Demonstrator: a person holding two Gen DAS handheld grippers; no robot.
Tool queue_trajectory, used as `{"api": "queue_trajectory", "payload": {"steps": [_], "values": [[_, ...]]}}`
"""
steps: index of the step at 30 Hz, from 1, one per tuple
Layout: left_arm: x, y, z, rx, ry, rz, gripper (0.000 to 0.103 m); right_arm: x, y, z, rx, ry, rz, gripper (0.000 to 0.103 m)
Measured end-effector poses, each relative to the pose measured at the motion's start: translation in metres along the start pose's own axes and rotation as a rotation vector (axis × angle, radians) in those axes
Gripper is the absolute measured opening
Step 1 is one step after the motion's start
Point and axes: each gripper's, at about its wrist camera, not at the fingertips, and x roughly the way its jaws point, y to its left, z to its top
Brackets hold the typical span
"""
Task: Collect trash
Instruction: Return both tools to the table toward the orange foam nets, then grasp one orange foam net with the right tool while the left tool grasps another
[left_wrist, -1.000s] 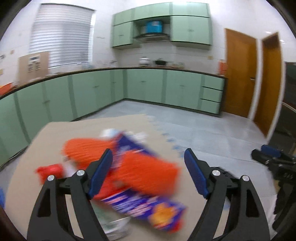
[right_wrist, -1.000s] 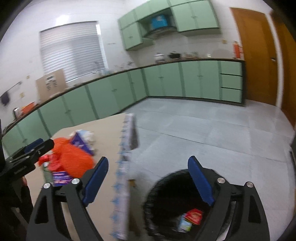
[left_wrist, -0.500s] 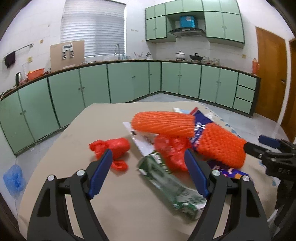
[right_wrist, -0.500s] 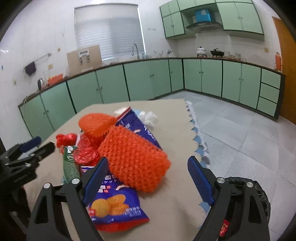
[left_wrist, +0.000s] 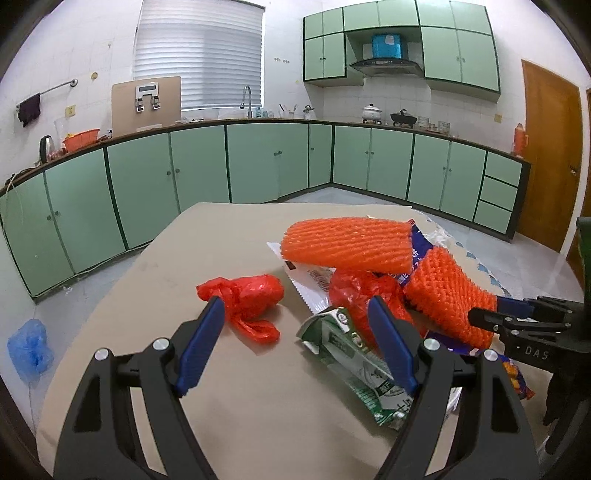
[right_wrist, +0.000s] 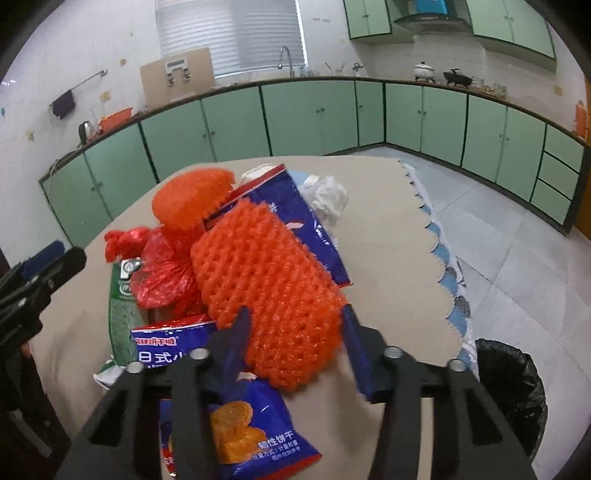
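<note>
Your right gripper is at the near end of the orange foam net, jaws closing w/ the net between them; pads look to be on its sides already. That net is the landmark: it lies atop the trash pile on the beige table. Second foam net just behind it, red bag well left of it, green wrapper left-front. Your left gripper hovers near that wrapper, jaws spread wide, nothing pinched. Black bin sits on the floor, right of the net.

Knobbly orange foam net sleeve, glossy blue foil snack bag, matt beige tablecloth
</note>
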Motion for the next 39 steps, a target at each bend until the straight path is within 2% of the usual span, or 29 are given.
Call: {"api": "queue_trajectory", "payload": {"steps": [3,9,15,20,26,36,37,39], "values": [[-0.001,-0.005,0.001,0.005,-0.003,-0.005,0.077,-0.005,-0.003,0.000,0.000,-0.005,0.001,0.017],[-0.001,-0.011,0.003,0.011,-0.009,-0.014,0.077,-0.027,-0.007,0.005,0.017,-0.063,0.015,0.011],[-0.001,-0.017,0.014,0.011,-0.025,-0.036,0.077,-0.053,-0.008,0.021,0.027,-0.160,0.018,0.011],[0.008,-0.029,0.026,0.005,-0.029,-0.067,0.078,-0.055,-0.016,0.037,0.053,-0.203,-0.001,0.011],[0.027,-0.049,0.037,0.019,-0.031,-0.091,0.082,-0.040,-0.028,0.051,0.093,-0.209,-0.009,0.011],[0.068,-0.072,0.039,0.058,0.056,-0.058,0.082,-0.026,-0.041,0.050,0.117,-0.192,-0.010,0.011],[0.070,-0.071,0.039,0.058,0.062,-0.054,0.082,-0.025,-0.042,0.051,0.119,-0.192,-0.010,0.011],[0.077,-0.070,0.040,0.050,0.083,-0.048,0.074,-0.024,-0.045,0.051,0.126,-0.191,-0.007,0.011]]}}
